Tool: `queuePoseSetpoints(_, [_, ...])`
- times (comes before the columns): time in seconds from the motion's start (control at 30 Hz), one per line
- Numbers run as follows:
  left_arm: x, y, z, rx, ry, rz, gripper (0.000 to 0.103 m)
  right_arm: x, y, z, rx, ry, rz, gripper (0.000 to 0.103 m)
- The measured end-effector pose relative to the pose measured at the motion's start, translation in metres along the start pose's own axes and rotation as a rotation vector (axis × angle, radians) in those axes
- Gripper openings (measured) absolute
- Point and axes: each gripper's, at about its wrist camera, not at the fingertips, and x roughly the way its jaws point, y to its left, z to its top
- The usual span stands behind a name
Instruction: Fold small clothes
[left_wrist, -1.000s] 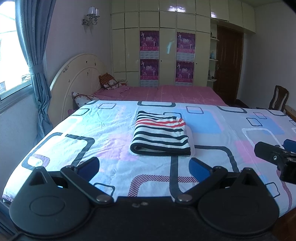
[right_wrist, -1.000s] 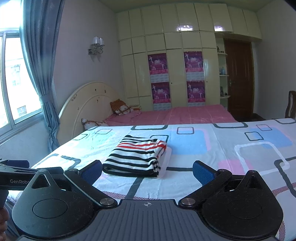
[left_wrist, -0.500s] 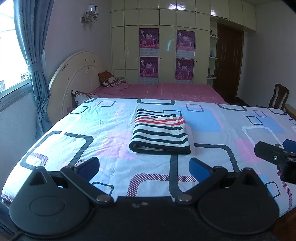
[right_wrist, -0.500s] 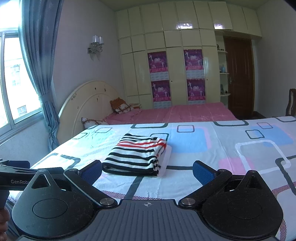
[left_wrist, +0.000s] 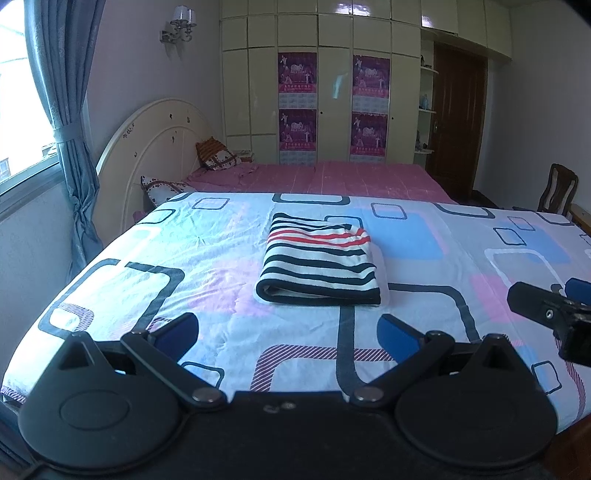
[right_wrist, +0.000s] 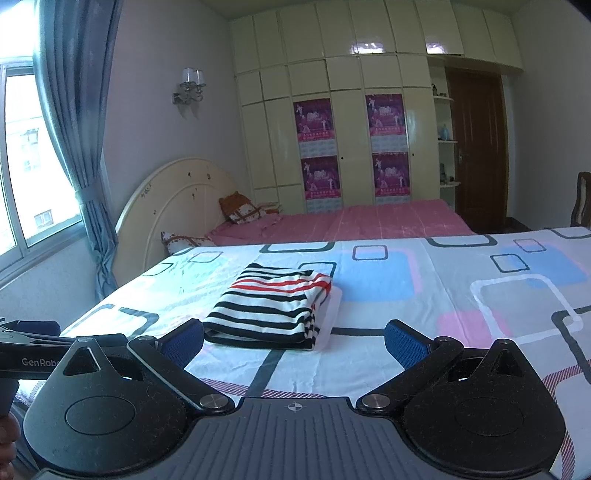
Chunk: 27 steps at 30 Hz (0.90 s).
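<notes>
A black-, white- and red-striped knit garment (left_wrist: 319, 265), folded into a neat rectangle, lies flat on the bed's sheet printed with pink, blue and black squares (left_wrist: 207, 258), near the middle. The left gripper (left_wrist: 288, 330) hovers at the bed's near edge, blue-padded fingers (left_wrist: 179, 330) spread wide, holding nothing. The right gripper (right_wrist: 293, 341) sits beside it, its fingers (right_wrist: 404, 341) likewise wide apart, clear of the garment.
</notes>
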Motion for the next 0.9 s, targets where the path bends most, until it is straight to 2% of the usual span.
queuePoseSetpoints(0.5, [0.027, -0.001, 0.001, -0.016, 0.047, -0.022, 0.103, 0.015, -0.006, -0.001, 0.026, 0.026, -0.006, 0.103])
queuePoseSetpoints(0.63, [0.037, 0.001, 0.002, -0.011, 0.007, -0.035, 0.102, 0.028, -0.011, -0.001, 0.043, 0.043, -0.020, 0.103])
queuePoseSetpoints(0.9, [0.091, 0.013, 0.023, 0.001, 0.032, -0.003, 0.103, 0.073, -0.025, -0.002, 0.076, 0.103, -0.057, 0.103])
